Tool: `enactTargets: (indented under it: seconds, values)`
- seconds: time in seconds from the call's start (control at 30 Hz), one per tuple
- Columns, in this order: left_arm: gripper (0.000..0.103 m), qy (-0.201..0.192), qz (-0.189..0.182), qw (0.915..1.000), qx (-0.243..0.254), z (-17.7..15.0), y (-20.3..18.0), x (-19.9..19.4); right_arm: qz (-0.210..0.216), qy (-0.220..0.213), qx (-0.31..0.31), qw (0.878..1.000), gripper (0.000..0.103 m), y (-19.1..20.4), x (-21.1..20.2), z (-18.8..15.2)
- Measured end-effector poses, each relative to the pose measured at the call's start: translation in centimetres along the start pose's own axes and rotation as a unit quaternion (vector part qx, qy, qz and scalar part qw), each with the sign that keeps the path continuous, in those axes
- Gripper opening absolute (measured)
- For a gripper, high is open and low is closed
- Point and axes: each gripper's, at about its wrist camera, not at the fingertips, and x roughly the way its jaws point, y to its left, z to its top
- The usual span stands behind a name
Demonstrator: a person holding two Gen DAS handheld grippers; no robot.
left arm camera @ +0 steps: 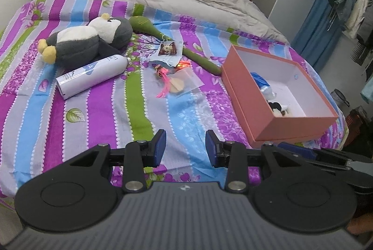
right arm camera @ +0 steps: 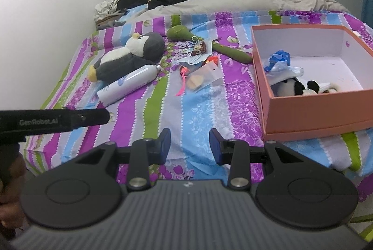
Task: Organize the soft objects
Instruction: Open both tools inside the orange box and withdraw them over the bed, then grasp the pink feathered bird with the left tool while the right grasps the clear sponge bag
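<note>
Penguin plush (left arm camera: 88, 40) beyond open left tongs (left arm camera: 185, 148)

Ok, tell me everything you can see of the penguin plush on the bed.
The penguin plush is a soft, fuzzy toy with a dark grey body, white belly and face, yellow feet and a small yellow tuft on its head. It lies on its side on the striped bedsheet, feet toward the bed's left edge. The white spray can lies against its front, and the green plush stick sits by its head. Neither claw touches it.
</note>
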Motion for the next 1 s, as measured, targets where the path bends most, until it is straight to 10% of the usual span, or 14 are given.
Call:
enactTargets:
  seconds: [1.0]
  values:
    - [0.043, 0.066, -0.020, 0.9939, -0.086, 10.3, 9.5, 24.4, -0.015, 0.075, 0.012, 0.997, 0.043, -1.9, 22.0, 9.3]
